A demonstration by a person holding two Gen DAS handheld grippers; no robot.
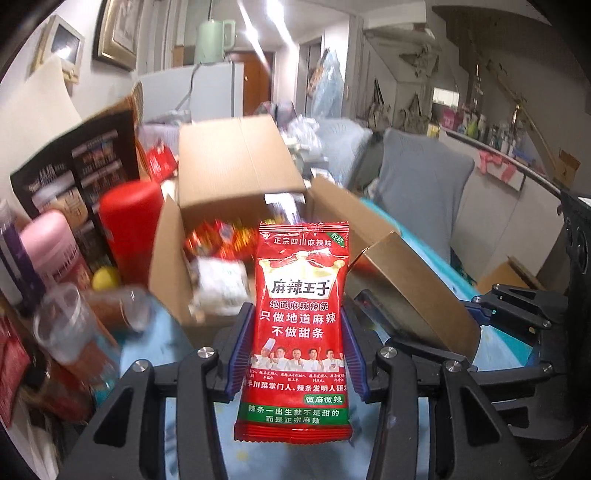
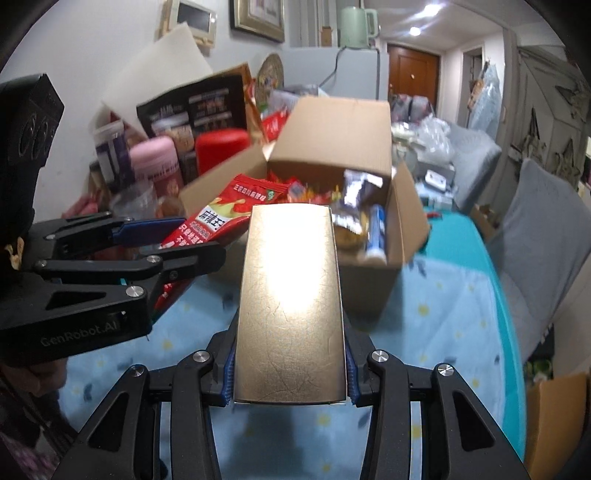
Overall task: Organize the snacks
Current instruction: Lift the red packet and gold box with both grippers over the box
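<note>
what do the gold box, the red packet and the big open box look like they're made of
Gold box: likely foil-faced card, glossy; bright glare, fine creases.
Red packet: printed plastic film, shiny; crimped end seals.
Big open box: plain brown cardboard, matte; folded flaps.

A pale green electric kettle (image 2: 357,26) stands on a white fridge (image 2: 360,72) at upper centre. A gilt-framed picture (image 2: 257,16) hangs upper left; a brown wooden door (image 2: 412,72) shows behind. Grey cushions (image 2: 543,221) sit right.
</note>
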